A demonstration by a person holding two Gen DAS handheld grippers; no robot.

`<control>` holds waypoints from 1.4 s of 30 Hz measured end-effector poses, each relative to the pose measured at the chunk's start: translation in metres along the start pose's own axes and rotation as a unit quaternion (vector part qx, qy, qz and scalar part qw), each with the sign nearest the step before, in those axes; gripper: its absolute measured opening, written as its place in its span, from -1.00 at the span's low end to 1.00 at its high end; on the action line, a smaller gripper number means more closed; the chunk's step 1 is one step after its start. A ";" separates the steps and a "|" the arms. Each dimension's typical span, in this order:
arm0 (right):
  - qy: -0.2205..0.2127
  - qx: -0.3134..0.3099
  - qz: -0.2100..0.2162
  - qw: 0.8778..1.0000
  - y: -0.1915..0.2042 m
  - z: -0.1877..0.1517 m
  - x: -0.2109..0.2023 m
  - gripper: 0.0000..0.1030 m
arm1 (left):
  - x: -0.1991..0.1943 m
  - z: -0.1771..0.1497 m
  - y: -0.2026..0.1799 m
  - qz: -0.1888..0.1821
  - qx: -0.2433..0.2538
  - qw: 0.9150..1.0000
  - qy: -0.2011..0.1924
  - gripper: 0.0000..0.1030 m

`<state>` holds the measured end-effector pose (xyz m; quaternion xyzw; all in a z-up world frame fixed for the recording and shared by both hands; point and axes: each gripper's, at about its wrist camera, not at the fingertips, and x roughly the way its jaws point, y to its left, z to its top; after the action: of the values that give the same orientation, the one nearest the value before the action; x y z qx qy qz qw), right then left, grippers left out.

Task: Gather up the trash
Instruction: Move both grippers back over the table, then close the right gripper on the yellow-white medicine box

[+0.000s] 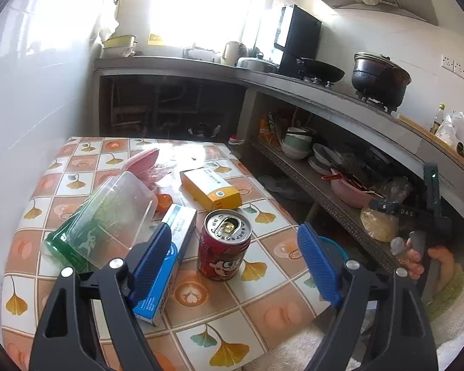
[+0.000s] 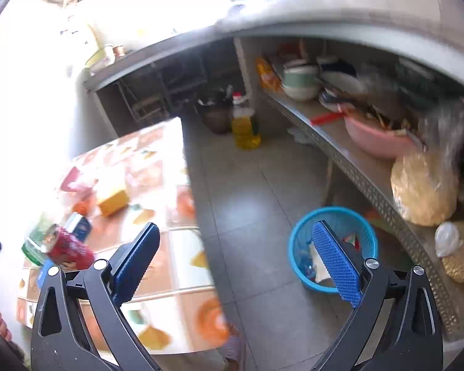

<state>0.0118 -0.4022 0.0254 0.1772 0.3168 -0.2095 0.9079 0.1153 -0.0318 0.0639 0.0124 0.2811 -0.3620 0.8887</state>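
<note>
The left gripper point(image 1: 235, 266) stood open and empty, the upright, opened red can point(image 1: 224, 244) just ahead between its pads, untouched. The right gripper point(image 2: 238, 266) was likewise released and empty, the blue basket point(image 2: 297, 247) below and beyond it already holding scraps. Boxes and a clear container beside the can remained uncollected.

Black wok point(image 1: 321, 71) and dark pot point(image 1: 379, 75) on the stove, black appliance point(image 1: 297, 38) beside them, stacked bowls point(image 1: 295, 143) and pink basin point(image 2: 377, 140) on the lower shelf point(image 2: 349, 157), yellow oil bottle point(image 2: 243, 126) on the tiled floor point(image 2: 253, 191)
</note>
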 end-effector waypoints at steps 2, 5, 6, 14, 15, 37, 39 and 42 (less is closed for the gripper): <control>-0.006 -0.017 0.008 1.000 0.021 0.004 -0.011 0.84 | -0.004 -0.004 0.005 0.013 -0.005 1.000 0.001 0.59; 0.009 -0.055 0.000 0.998 0.053 0.004 -0.011 0.85 | -0.010 -0.012 0.014 0.031 -0.014 0.999 0.004 0.61; 0.015 -0.072 -0.004 0.997 0.065 0.004 -0.010 0.85 | -0.012 -0.015 0.017 0.037 -0.016 0.999 0.006 0.61; 0.010 -0.128 0.033 0.991 0.118 -0.007 -0.012 0.85 | -0.017 -0.036 0.041 0.077 -0.033 0.996 0.023 0.62; 0.011 -0.124 0.045 0.991 0.120 -0.007 -0.010 0.85 | -0.017 -0.038 0.043 0.083 -0.032 0.996 0.024 0.62; 0.118 -0.096 0.203 0.967 0.161 0.037 0.078 0.85 | 0.017 -0.014 0.075 0.115 -0.023 0.993 0.031 0.66; 0.134 -0.111 0.203 0.964 0.173 0.049 0.102 0.85 | 0.019 -0.013 0.077 0.116 -0.025 0.992 0.034 0.66; 0.149 -0.151 0.192 0.958 0.196 0.064 0.136 0.84 | 0.018 -0.010 0.080 0.117 -0.032 0.992 0.032 0.66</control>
<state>0.2365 -0.3012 0.0210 0.1249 0.4361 0.0477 0.8899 0.1729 0.0185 0.0315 0.0282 0.3171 -0.2460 0.9155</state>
